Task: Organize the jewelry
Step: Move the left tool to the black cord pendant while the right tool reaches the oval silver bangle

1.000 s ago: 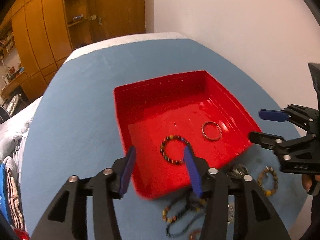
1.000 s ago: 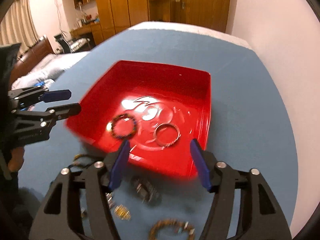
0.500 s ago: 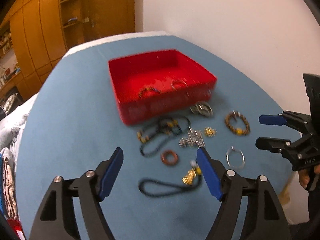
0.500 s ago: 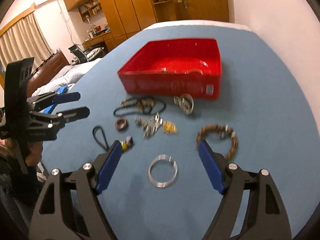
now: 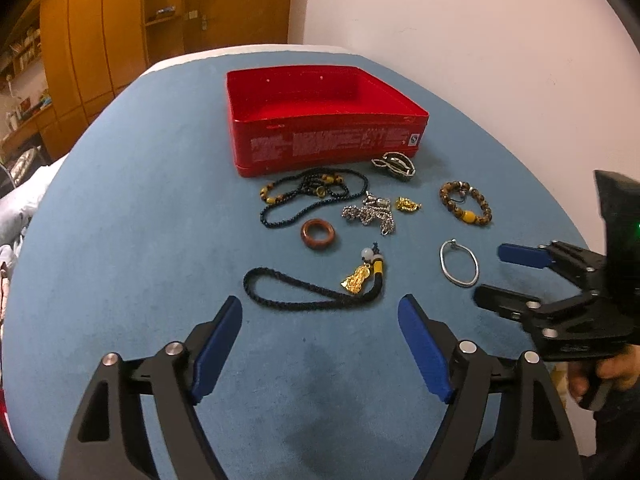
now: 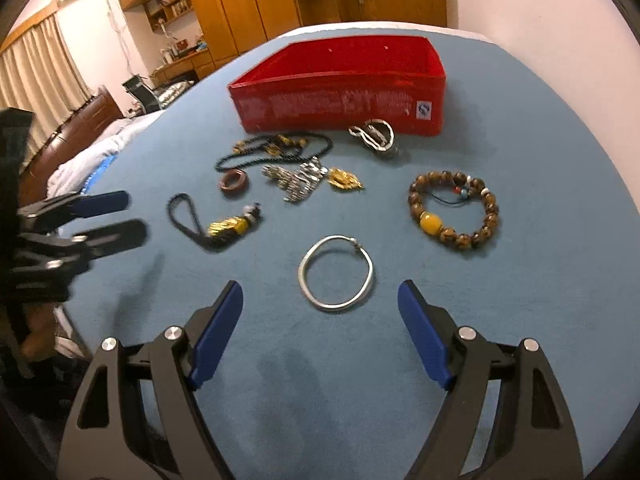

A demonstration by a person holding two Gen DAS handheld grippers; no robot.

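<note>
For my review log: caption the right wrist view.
Open right gripper above a silver bangle, red box beyond.

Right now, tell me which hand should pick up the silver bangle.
Right. The silver bangle lies just ahead of the right tongs, centred between the open tips. The left tongs face the black cord loop instead, with the bangle off to their side.

No text can be read with certainty. White lettering is printed in dense blocks along the near side wall of the red box [image 5: 328, 142], but it is too small and blurred to be made out in either wrist view. A small white square mark with a blue emblem is seen at the right end of that wall; its content cannot be told.
</note>
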